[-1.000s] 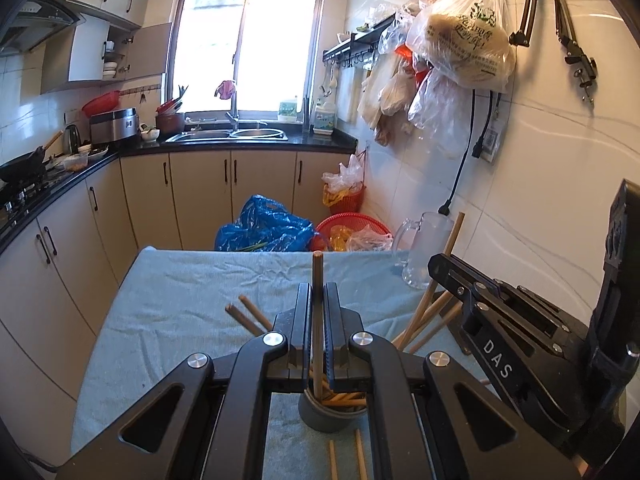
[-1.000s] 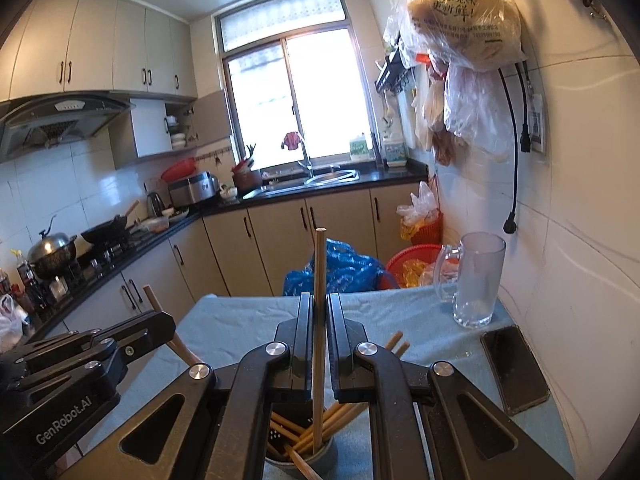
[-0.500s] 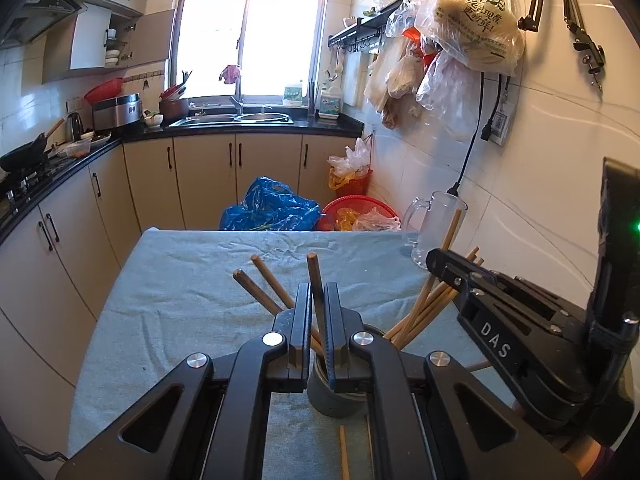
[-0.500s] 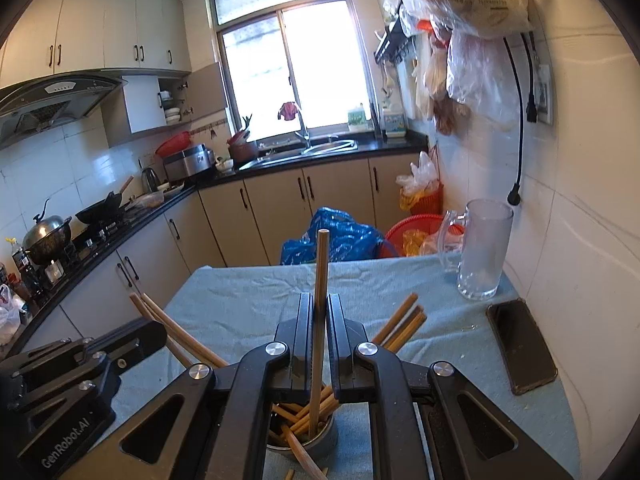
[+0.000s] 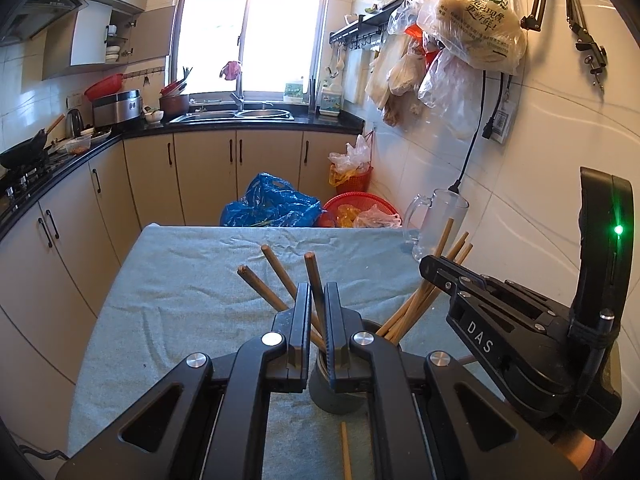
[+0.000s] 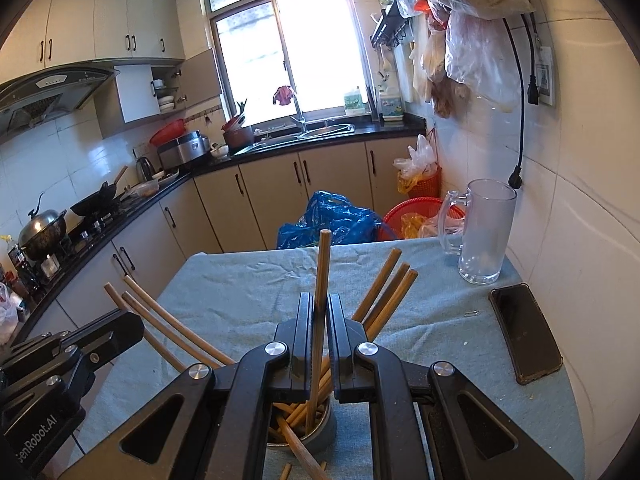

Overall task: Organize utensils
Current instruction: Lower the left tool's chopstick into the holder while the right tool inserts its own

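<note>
A grey metal cup [image 5: 338, 396] stands on the blue-grey cloth and holds several wooden chopsticks that fan out left and right. My left gripper [image 5: 318, 292] is shut on one chopstick [image 5: 311, 268], which leans left with its lower end in the cup. In the right wrist view the cup [image 6: 322, 434] lies just below my right gripper [image 6: 319, 300]. That gripper is shut on a near-upright chopstick [image 6: 323, 256] whose lower end is inside the cup. Each gripper shows in the other's view: the right gripper [image 5: 440, 272] beside the right bunch, the left gripper [image 6: 120, 328] under the left-leaning sticks.
A glass mug [image 6: 486, 232] and a dark phone [image 6: 526, 336] sit at the table's right side by the tiled wall, with a paper clip [image 6: 472, 313] between them. Loose chopsticks [image 5: 346, 456] lie on the cloth in front of the cup. Kitchen cabinets run along the left.
Both held chopsticks have sunk into the cup. The left one has tipped from upright to leaning left. The right gripper has come down a little over the cup.
</note>
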